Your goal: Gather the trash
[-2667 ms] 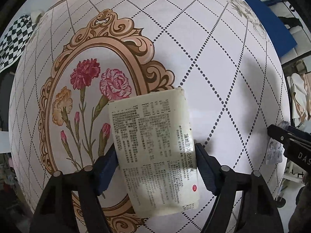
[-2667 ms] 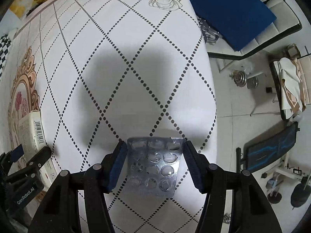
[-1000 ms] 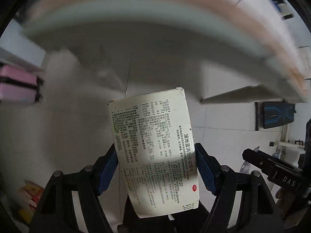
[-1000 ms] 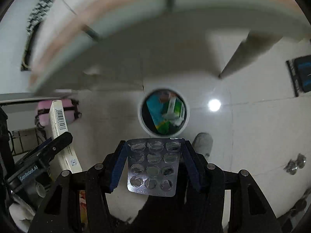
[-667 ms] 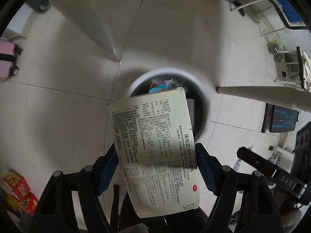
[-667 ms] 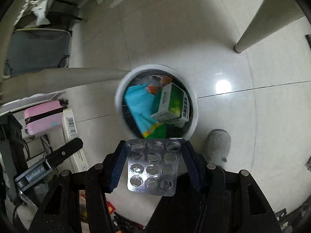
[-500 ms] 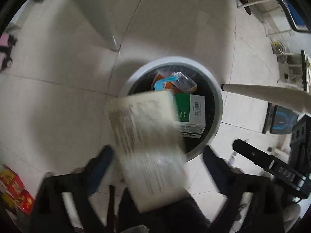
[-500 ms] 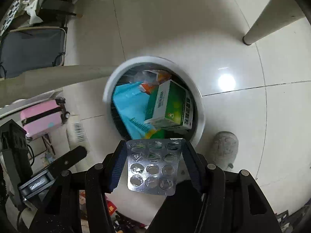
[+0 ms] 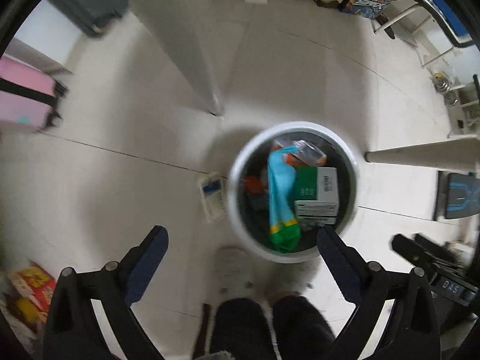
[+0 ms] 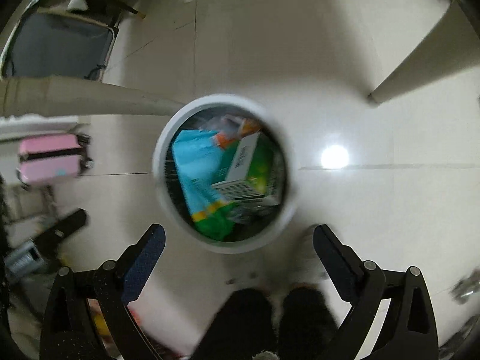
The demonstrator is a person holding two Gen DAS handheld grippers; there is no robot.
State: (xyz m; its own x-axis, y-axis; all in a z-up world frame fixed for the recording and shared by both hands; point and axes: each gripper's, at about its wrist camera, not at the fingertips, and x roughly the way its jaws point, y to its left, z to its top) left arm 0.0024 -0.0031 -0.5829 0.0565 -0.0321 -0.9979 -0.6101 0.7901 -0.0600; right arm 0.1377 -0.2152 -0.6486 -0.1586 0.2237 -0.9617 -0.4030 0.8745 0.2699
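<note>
"DAS" on other tool (image 9: 450,285); rest unreadable.

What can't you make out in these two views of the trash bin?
- Blister pack: not findable in the right wrist view; the trash bin and its contents are motion-blurred.
- Small white box on the floor beside the bin, left wrist view: print blurred, unreadable.
- Bin's bottom: covered by the teal bag and green carton.

— Are we still gripping the medicine box (image 9: 212,200)?
— No, it is lying beside the bin (image 9: 240,234) now; our right gripper (image 10: 238,240) is opening, its blister pack gone.
</note>
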